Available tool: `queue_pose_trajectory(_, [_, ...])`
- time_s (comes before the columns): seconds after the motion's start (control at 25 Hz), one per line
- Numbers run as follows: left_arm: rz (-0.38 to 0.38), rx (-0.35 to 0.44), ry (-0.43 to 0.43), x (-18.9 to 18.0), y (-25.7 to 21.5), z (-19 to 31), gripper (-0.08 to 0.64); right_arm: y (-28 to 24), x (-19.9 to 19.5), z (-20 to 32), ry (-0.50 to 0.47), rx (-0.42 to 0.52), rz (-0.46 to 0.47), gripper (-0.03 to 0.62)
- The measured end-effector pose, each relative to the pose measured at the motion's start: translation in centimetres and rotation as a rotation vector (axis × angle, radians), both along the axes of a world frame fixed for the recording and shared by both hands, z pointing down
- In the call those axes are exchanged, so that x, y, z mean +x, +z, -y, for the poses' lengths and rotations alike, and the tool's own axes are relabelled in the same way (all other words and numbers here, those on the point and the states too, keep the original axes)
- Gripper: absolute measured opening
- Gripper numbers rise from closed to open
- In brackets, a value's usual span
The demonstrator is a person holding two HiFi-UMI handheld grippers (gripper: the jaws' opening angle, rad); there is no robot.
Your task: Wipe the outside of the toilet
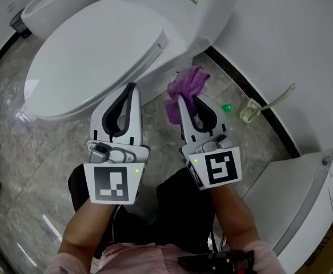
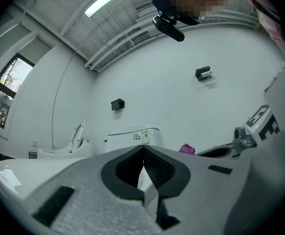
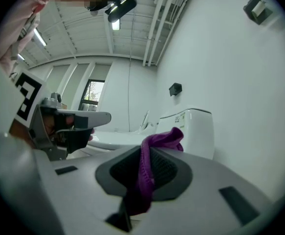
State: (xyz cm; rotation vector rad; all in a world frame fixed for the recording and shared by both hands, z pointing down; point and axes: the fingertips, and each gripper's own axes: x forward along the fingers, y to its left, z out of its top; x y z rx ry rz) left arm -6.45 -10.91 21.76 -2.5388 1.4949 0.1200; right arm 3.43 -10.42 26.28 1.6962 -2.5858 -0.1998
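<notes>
A white toilet (image 1: 92, 56) with its lid down fills the upper left of the head view; its tank (image 3: 193, 129) shows past the jaws in the right gripper view. My right gripper (image 1: 184, 100) is shut on a purple cloth (image 1: 186, 87), which bunches above the tips, just right of the toilet's base and apart from it. The cloth (image 3: 149, 168) hangs pinched between the jaws. My left gripper (image 1: 131, 88) is shut with nothing in it, tips over the front right edge of the seat; its closed pads (image 2: 154, 168) meet at the tip.
A second toilet (image 1: 46, 4) stands at the upper left. A toilet brush (image 1: 257, 107) and a small green cap (image 1: 227, 108) lie on the marble floor by the black skirting. A white tank lid or panel (image 1: 303, 193) leans at the lower right.
</notes>
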Motion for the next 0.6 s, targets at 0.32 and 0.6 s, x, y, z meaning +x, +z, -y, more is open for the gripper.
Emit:
queue_pose_trajectory(0.32, [-0.009,0.006,-0.005,0.13,-0.04,-0.01,0.008,-0.07,0.25,-0.14,-0.001,0.006,0.007,0.058])
queue_pose_trajectory(0.6, [0.003,-0.006,-0.004,-0.11,0.27,-0.16,0.008,-0.24,-0.10,-0.11,-0.004,0.012,0.007,0.058])
